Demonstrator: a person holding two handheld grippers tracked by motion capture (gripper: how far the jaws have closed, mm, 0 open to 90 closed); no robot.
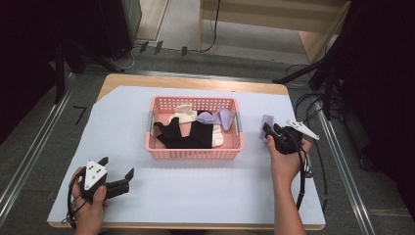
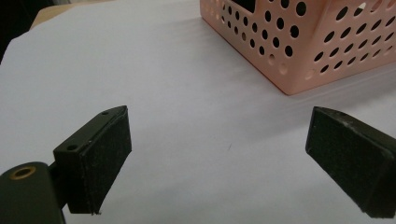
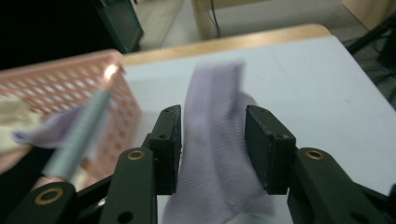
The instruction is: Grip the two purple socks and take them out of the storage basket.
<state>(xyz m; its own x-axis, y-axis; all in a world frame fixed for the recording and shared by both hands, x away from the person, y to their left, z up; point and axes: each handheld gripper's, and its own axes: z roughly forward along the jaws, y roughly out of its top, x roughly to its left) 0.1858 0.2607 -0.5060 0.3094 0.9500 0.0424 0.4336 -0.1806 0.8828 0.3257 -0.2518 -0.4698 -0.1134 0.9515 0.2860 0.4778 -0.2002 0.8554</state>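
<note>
A pink perforated plastic basket blocks the white-covered bench centre; bare passage lies at six, nine and three o'clock.

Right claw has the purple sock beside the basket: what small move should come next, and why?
Probably lower the purple sock onto the white table cover right of the pink basket and open the right claw. Its jaws pinch the sock outside the basket, where bare cover lies. The left claw waits open.

Lilac sock: ribbed, limp, lying at 3 o'clock of pink perforated basket, which holds black glove, cream sock, another lilac sock.
</note>
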